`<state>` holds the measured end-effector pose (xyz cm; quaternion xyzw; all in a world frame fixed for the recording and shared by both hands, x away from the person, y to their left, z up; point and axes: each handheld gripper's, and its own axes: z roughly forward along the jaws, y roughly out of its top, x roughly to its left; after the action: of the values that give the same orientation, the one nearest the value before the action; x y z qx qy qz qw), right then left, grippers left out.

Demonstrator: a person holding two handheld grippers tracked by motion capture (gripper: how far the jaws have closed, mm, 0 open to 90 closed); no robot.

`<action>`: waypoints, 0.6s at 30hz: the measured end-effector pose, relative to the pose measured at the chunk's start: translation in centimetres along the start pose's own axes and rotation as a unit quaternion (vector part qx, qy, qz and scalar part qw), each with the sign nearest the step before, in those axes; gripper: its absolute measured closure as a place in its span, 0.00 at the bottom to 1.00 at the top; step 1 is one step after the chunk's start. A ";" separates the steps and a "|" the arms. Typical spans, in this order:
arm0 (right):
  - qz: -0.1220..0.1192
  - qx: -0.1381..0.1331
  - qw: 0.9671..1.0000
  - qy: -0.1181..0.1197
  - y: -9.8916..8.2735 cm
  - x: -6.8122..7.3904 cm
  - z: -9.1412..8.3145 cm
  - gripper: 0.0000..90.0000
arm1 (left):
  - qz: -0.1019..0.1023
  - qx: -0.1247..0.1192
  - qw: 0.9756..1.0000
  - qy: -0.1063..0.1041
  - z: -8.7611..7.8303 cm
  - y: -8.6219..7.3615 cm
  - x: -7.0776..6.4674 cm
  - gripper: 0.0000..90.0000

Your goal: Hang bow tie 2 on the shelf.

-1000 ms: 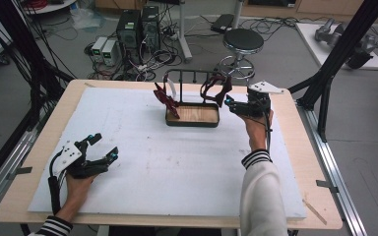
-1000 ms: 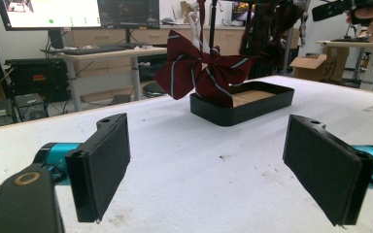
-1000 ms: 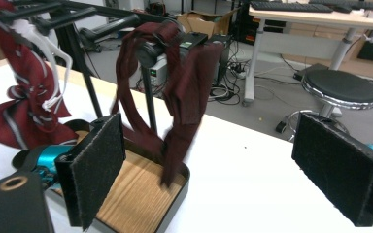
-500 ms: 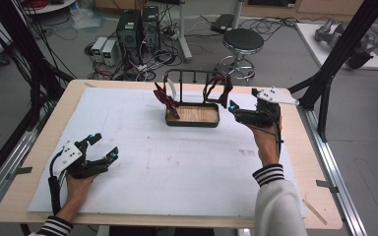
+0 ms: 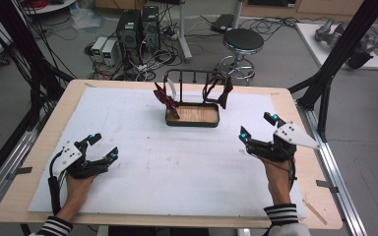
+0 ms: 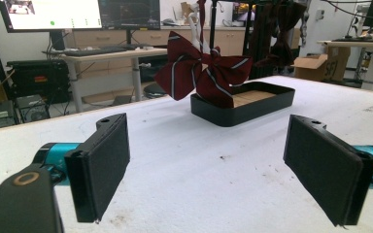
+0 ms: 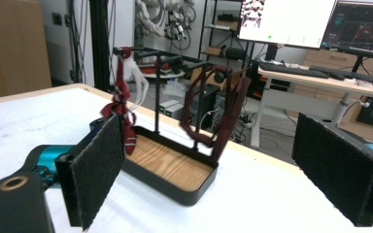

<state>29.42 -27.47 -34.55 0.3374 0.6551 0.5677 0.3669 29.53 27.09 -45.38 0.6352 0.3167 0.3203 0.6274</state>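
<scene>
Nearest, lower left of the high view: left gripper (image 5: 100, 149), jaws spread wide, empty, resting on the white sheet (image 5: 142, 162). Lower right: right gripper (image 5: 257, 129), jaws likewise wide, nothing held. Farther, upper centre: black rack with wooden tray (image 5: 193, 114); striped bow tie (image 5: 166, 100) on its left post, dark tie (image 5: 220, 92) draped at right. Right gripper lies nearer the rack, jaws aimed toward it.

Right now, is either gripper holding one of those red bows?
No: the left gripper and right gripper both stand open over the table, apart from the bows hanging on the rack.
</scene>
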 end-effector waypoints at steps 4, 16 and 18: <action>0.002 -0.016 1.000 0.000 -1.6 0.7 -1.6 0.13 | 0.001 -0.001 1.000 0.000 0.0 0.0 0.0 0.19; 0.028 -0.026 0.999 -0.024 -8.0 1.8 -3.2 0.13 | 0.001 -0.004 1.000 0.002 -0.2 0.0 -0.1 0.19; 0.034 -0.025 0.999 -0.020 -8.9 2.0 -3.2 0.13 | 0.002 -0.005 1.000 0.002 -0.2 0.0 -0.2 0.19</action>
<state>25.43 -28.53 -43.32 0.3619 0.6214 0.5891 0.3685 29.24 27.11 -45.39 0.6319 0.3153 0.3243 0.6294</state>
